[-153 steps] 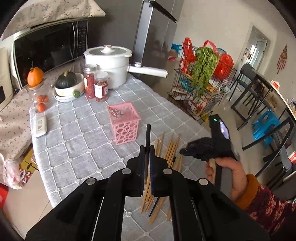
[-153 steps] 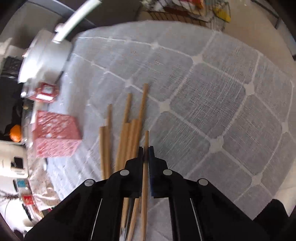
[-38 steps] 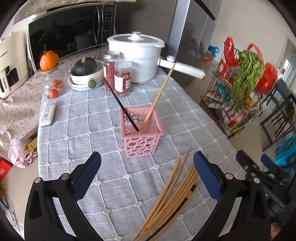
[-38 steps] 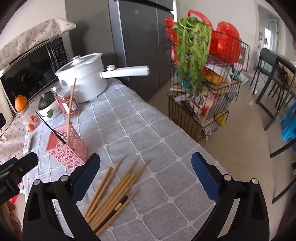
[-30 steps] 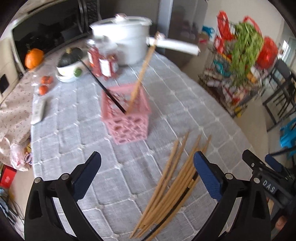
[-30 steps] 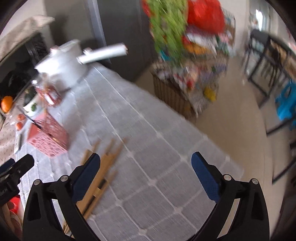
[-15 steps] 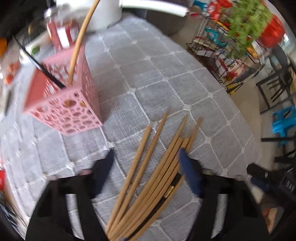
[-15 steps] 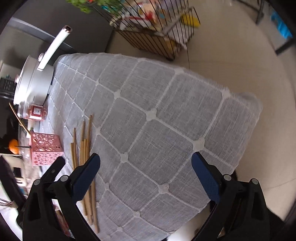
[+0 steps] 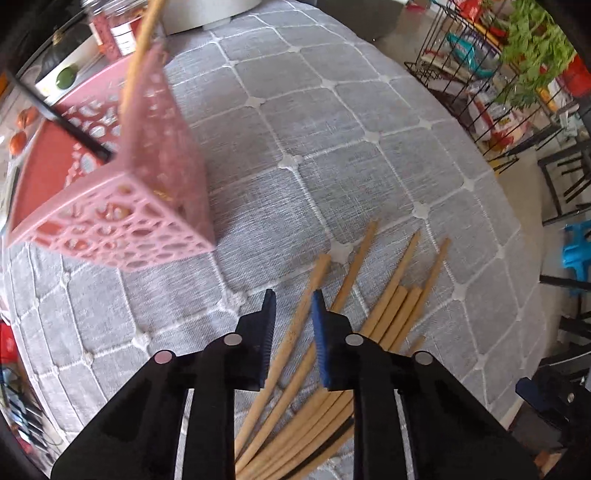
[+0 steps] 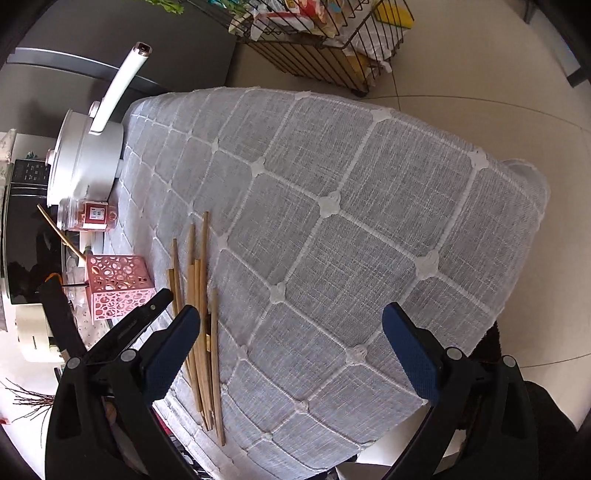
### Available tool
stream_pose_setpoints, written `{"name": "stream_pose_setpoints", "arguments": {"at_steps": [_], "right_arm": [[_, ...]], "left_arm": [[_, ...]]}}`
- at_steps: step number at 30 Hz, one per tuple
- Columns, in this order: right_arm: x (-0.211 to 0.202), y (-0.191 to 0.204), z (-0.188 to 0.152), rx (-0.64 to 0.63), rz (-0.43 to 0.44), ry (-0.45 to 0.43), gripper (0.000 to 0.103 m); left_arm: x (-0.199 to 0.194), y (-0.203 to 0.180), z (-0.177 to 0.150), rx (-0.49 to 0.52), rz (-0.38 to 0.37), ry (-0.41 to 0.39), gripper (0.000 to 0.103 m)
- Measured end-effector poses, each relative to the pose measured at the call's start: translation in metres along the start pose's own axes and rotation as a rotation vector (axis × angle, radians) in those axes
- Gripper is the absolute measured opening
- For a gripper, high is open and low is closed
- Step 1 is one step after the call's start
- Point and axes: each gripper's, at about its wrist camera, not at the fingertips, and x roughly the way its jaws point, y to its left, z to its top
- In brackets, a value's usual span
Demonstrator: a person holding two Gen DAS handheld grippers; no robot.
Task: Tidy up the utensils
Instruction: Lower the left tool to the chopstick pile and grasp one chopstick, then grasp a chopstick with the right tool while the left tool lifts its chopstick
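**Left pick under way: single chopstick**

Pink basket [image 9: 122, 206] upright at left, two sticks inside. Left gripper [image 9: 291, 310] just closing, straddling leftmost chopstick [image 9: 295, 328] on table [image 9: 332, 147], pads not yet pressing. Advised: isolate one stick. Right gripper [image 10: 291, 328] wide apart, empty.

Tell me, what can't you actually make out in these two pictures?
- Left wrist view: near ends of the wooden chopsticks, hidden under the left gripper.
- Left wrist view: the jars behind the pink basket, cut off by the top edge.
- Right wrist view: the black chopstick in the basket, too small to follow.
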Motion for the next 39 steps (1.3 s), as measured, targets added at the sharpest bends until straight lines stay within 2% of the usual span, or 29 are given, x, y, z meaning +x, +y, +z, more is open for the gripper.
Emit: {"name": "stream_pose_setpoints", "arguments": {"at_steps": [3, 6, 10, 14, 19, 23, 24, 26, 27, 33, 34, 36, 37, 39], "right_arm": [[0.004, 0.001, 0.004, 0.0, -0.008, 0.0, 0.096], [0.008, 0.008, 0.008, -0.001, -0.018, -0.005, 0.096], [0.015, 0.03, 0.018, -0.047, -0.059, -0.055, 0.096], [0.033, 0.058, 0.026, -0.112, -0.084, -0.072, 0.093], [0.065, 0.083, 0.03, -0.158, -0.113, -0.011, 0.061], [0.072, 0.098, 0.031, -0.168, -0.136, -0.049, 0.056], [0.074, 0.101, 0.032, -0.175, -0.148, -0.052, 0.049], [0.077, 0.107, 0.031, -0.196, -0.191, -0.083, 0.046], [0.079, 0.111, 0.029, -0.218, -0.212, -0.091, 0.036], [0.097, 0.139, 0.003, -0.38, -0.407, -0.235, 0.034], [0.098, 0.141, -0.001, -0.399, -0.418, -0.257, 0.029], [0.096, 0.139, 0.0, -0.407, -0.396, -0.262, 0.012], [0.092, 0.134, 0.002, -0.39, -0.367, -0.256, 0.011], [0.082, 0.118, 0.01, -0.332, -0.244, -0.218, 0.01]], "left_arm": [[0.007, -0.008, 0.002, 0.033, 0.029, 0.012, 0.018], [0.007, -0.011, 0.001, 0.053, 0.054, 0.007, 0.012], [0.001, 0.001, -0.018, 0.051, 0.053, -0.039, 0.01], [-0.029, 0.031, -0.049, -0.002, -0.003, -0.119, 0.009], [-0.079, 0.057, -0.078, -0.037, -0.061, -0.231, 0.006], [-0.106, 0.063, -0.086, -0.024, -0.084, -0.302, 0.006], [-0.11, 0.063, -0.086, -0.023, -0.09, -0.313, 0.006], [-0.116, 0.065, -0.089, -0.016, -0.101, -0.323, 0.006], [-0.116, 0.062, -0.087, -0.013, -0.106, -0.326, 0.006], [-0.132, 0.075, -0.101, -0.02, -0.114, -0.348, 0.006], [-0.132, 0.077, -0.102, -0.024, -0.109, -0.349, 0.006], [-0.134, 0.081, -0.104, -0.033, -0.101, -0.351, 0.006], [-0.135, 0.083, -0.105, -0.037, -0.1, -0.354, 0.006], [-0.14, 0.088, -0.108, -0.044, -0.099, -0.366, 0.006]]}}
